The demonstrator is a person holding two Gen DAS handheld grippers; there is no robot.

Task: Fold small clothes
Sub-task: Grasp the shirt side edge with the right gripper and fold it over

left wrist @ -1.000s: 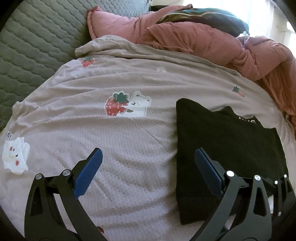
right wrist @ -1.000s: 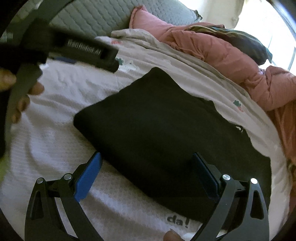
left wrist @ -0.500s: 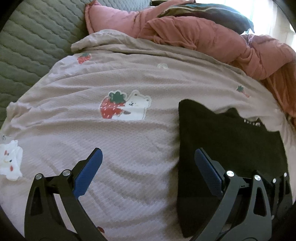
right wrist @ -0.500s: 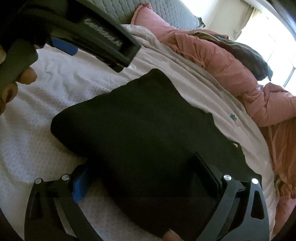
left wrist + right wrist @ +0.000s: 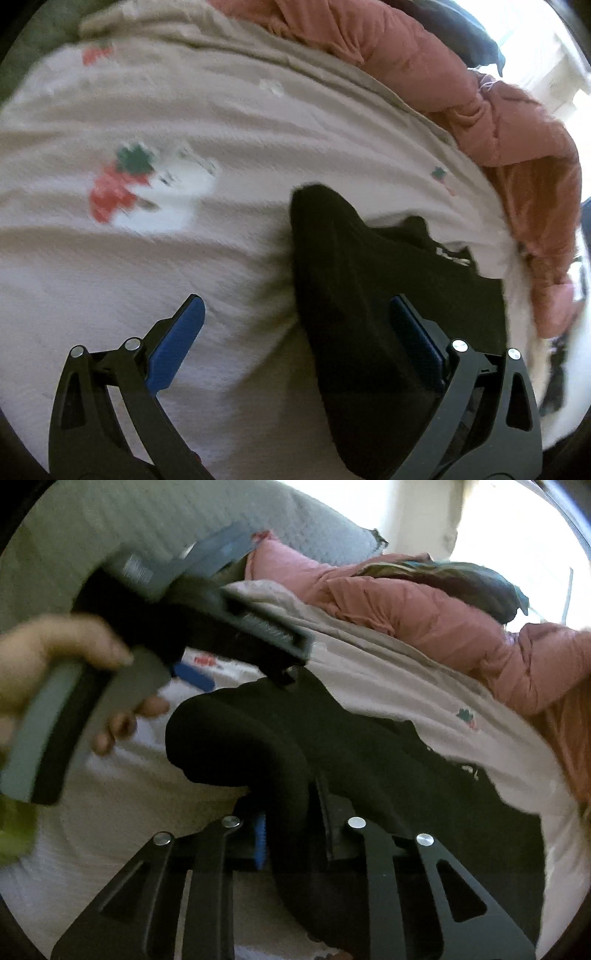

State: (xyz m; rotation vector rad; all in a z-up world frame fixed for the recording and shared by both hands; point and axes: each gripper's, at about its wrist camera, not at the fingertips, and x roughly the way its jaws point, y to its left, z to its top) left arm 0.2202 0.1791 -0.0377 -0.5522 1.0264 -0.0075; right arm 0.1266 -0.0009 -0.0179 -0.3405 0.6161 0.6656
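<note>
A folded black garment lies on a pale sheet with a strawberry-and-bear print. My left gripper is open just above the sheet. The garment's left edge sits between its blue pads, untouched, and its right finger hangs over the cloth. In the right wrist view my right gripper has its jaws closing, and they pinch a raised fold of the black garment at its near edge. A hand holds the left tool above the garment's far corner.
A bunched pink quilt borders the sheet at the back and right, with a dark pillow lying on it. Grey-green quilted padding rises behind the bed. The sheet left of the garment is rumpled.
The right gripper went from wide open around the garment's near edge to pinching it, and the cloth rose into a fold. The left gripper tilted downward and shifted toward the garment's left edge.
</note>
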